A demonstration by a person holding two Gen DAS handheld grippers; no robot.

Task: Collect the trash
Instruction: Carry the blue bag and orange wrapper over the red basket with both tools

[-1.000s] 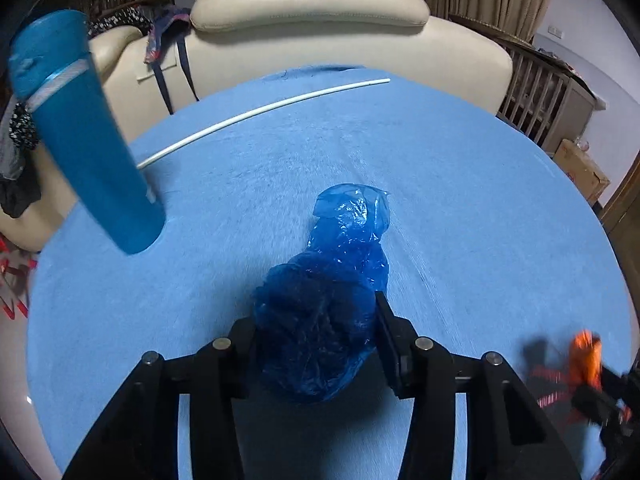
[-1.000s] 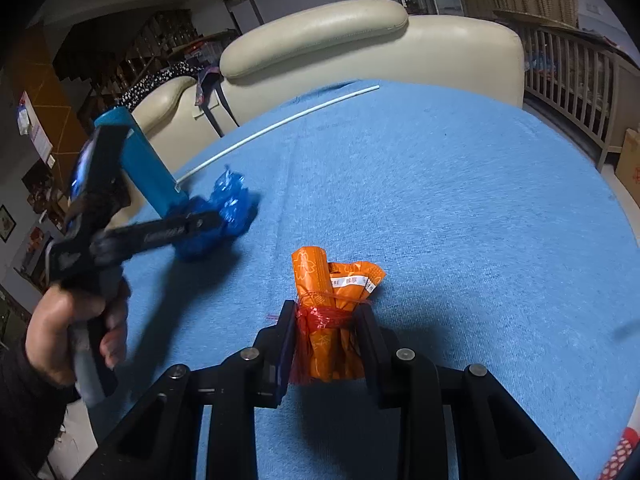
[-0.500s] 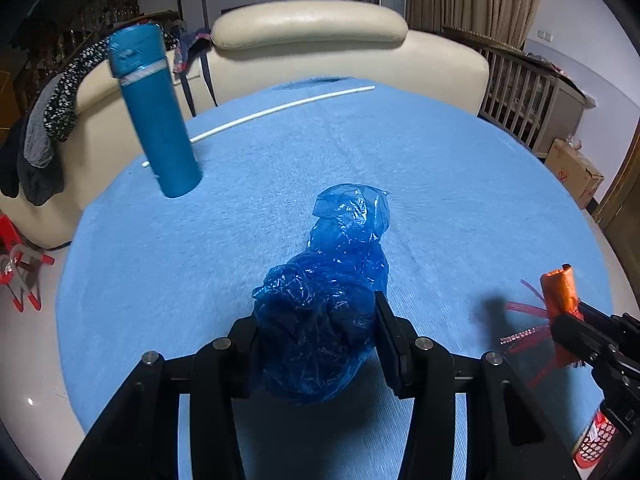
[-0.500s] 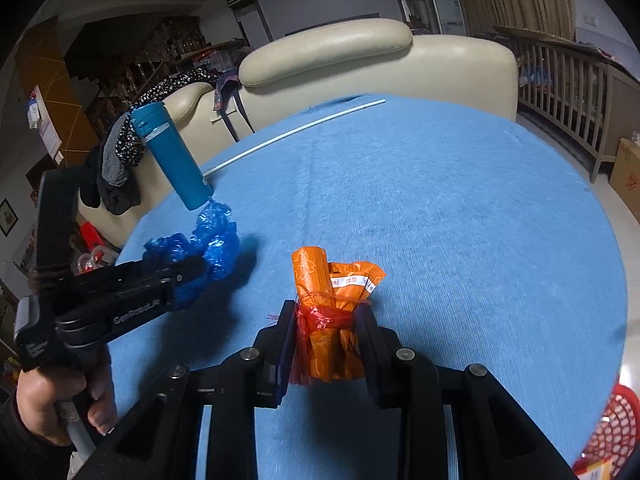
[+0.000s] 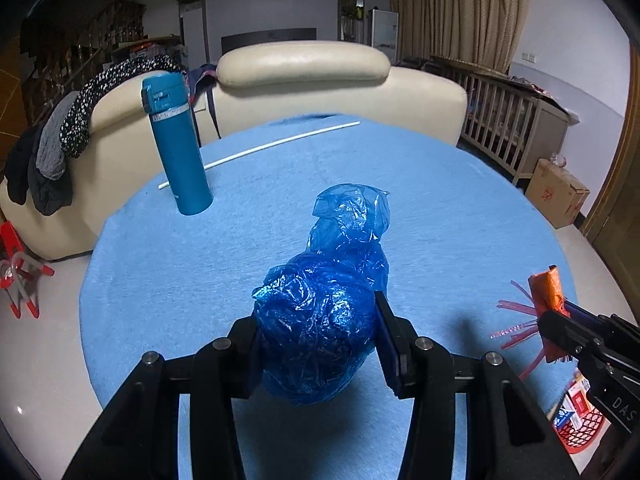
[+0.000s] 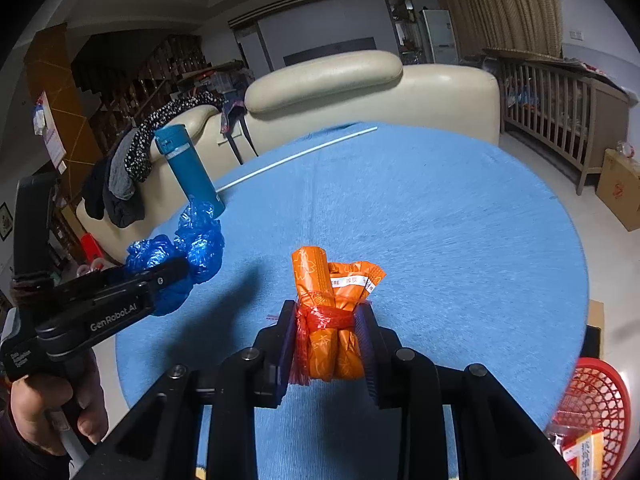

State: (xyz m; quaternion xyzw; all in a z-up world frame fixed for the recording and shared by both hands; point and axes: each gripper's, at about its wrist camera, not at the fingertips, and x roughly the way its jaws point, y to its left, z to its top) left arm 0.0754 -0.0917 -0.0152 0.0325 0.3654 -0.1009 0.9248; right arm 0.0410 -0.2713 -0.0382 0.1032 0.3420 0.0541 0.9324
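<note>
My left gripper [image 5: 318, 334] is shut on a crumpled blue plastic bag [image 5: 328, 300], held up above the round blue table [image 5: 460, 220]. In the right wrist view the same blue plastic bag [image 6: 192, 248] shows at the left, clamped by the left gripper [image 6: 160, 276], which a hand [image 6: 44, 408] holds. My right gripper [image 6: 328, 340] is shut on a bundle of orange wrappers [image 6: 332, 304] tied with red plastic, also lifted off the table [image 6: 440, 220]. The left wrist view catches that orange bundle [image 5: 546, 290] at its right edge.
A tall teal flask [image 5: 176, 148] stands upright at the table's far left, beside a thin white rod [image 5: 260, 150]. A cream sofa [image 5: 320, 80] draped with clothes lies behind. A red mesh basket [image 6: 592, 412] holding packets sits on the floor at the lower right, below the table edge.
Both grippers have pulled back and risen with their loads. The table, flask and sofa now look farther away, and the red basket has come into view at the lower right.
</note>
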